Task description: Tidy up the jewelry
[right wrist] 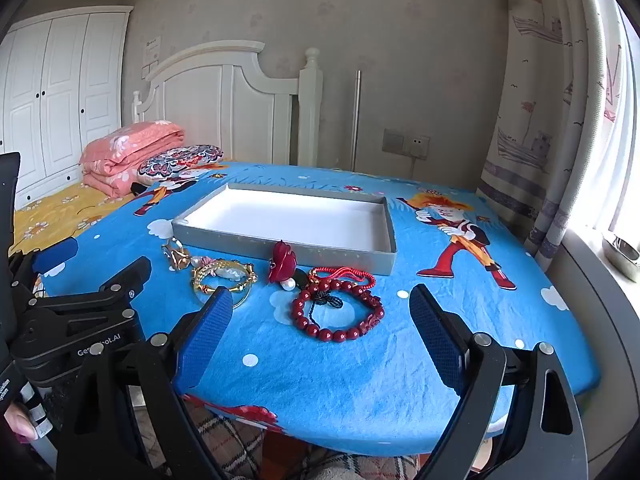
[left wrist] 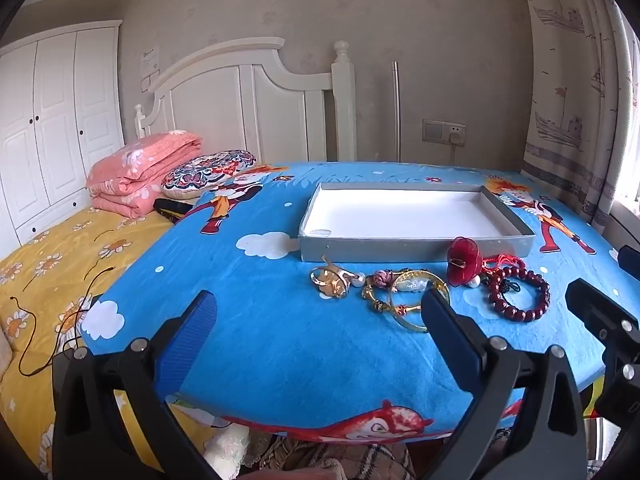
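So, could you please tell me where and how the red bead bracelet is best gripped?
Grip the near arc of the red bead bracelet, coming from above with one jaw inside the loop and one outside. It lies flat on the blue cloth, and its far side carries a dark tassel and red cord.

Shallow grey tray (left wrist: 416,249), white inside, empty, flat on the cloth. Just before its near wall, in a row: gold ring cluster (left wrist: 330,282), gold bangles (left wrist: 408,294) overlapping, red flower piece (left wrist: 464,261) upright, dark red bead bracelet (right wrist: 338,314) with red cord (right wrist: 346,274).
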`<state>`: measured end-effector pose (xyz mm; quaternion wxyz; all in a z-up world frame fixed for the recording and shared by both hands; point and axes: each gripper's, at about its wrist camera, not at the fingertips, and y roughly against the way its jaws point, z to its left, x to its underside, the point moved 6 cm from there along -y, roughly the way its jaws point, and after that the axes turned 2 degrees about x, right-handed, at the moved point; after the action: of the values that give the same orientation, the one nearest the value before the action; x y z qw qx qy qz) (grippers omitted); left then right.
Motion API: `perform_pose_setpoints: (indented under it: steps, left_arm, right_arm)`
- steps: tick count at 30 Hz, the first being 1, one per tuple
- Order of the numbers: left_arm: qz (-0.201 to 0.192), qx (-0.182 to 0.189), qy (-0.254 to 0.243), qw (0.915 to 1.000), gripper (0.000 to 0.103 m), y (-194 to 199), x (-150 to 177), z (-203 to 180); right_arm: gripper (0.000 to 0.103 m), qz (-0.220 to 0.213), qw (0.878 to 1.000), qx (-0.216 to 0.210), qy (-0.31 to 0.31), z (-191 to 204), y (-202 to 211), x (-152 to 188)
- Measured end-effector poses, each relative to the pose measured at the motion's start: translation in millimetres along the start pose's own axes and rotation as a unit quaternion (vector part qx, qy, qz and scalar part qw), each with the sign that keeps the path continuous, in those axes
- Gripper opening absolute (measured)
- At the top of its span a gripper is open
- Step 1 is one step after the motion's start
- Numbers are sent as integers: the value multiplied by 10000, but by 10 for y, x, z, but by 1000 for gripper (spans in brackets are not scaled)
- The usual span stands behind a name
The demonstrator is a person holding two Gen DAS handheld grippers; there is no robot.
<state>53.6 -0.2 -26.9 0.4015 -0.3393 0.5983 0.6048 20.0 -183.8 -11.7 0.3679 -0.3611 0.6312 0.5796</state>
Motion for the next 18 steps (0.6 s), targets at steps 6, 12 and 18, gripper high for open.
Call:
perform_pose_setpoints:
  steps: [6, 12, 18]
  left_arm:
    - [16, 14, 33, 10000, 99, -2, 2, 2]
    - [16, 7, 28, 10000, 99, -2, 2, 1]
    - [13, 16, 30, 10000, 99, -1, 2, 1]
  right_arm:
    - [84, -4, 10000, -6, -1, 15, 2, -1]
    - [84, 3, 10000, -15, -7, -4, 9, -3]
    - [84, 4, 10000, 7, 15, 20, -1, 10]
